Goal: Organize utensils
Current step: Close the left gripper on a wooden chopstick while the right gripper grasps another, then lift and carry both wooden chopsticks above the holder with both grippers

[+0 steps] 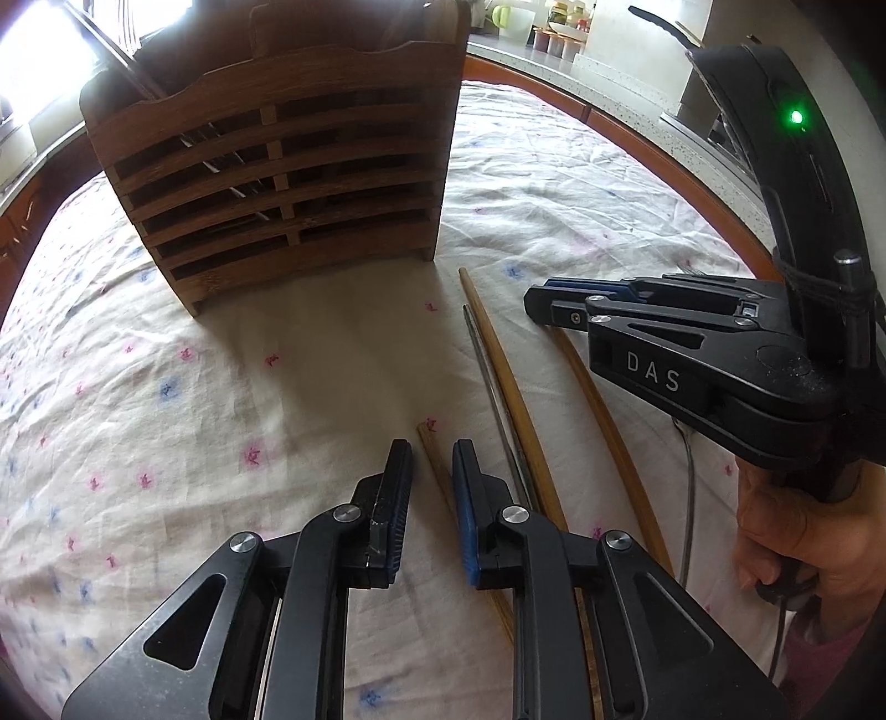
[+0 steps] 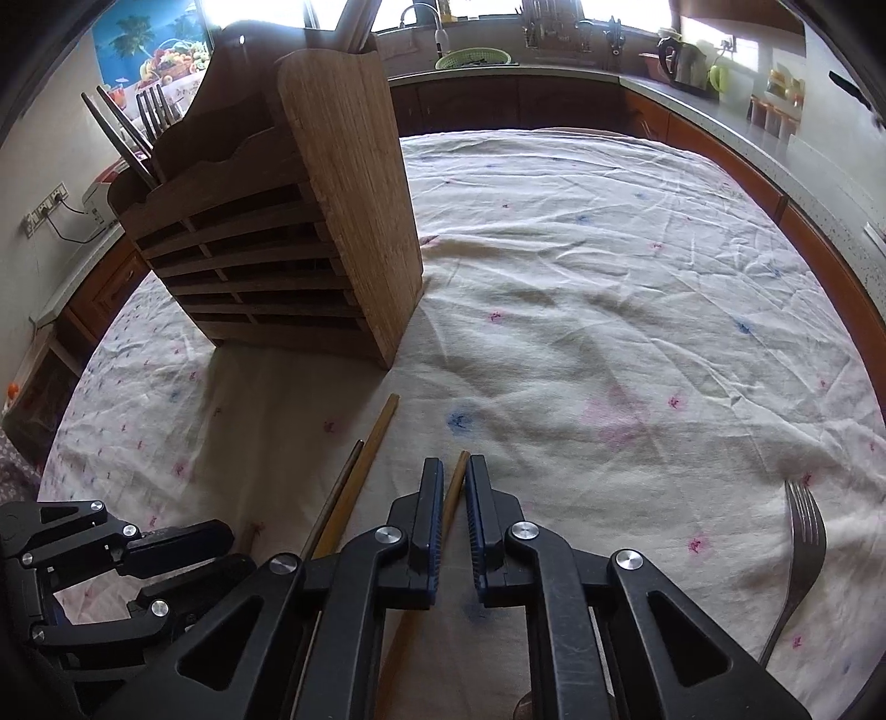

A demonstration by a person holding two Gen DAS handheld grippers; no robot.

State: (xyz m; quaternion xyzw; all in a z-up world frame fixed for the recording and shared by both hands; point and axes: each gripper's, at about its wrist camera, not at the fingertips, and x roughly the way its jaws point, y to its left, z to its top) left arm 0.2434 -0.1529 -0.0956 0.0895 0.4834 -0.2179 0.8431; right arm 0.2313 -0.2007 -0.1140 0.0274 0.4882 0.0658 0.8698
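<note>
Jaws of both grippers straddle chopsticks (image 1: 437, 471); pad contact unclear.

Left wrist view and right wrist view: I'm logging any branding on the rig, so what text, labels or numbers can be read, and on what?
"DAS": pale letters on the side of the right gripper, seen in the left wrist view.
Jars on the far counter: any labels too small and blurred to read.
Fruit poster on the wall: no readable words.
Nothing else legible.
</note>
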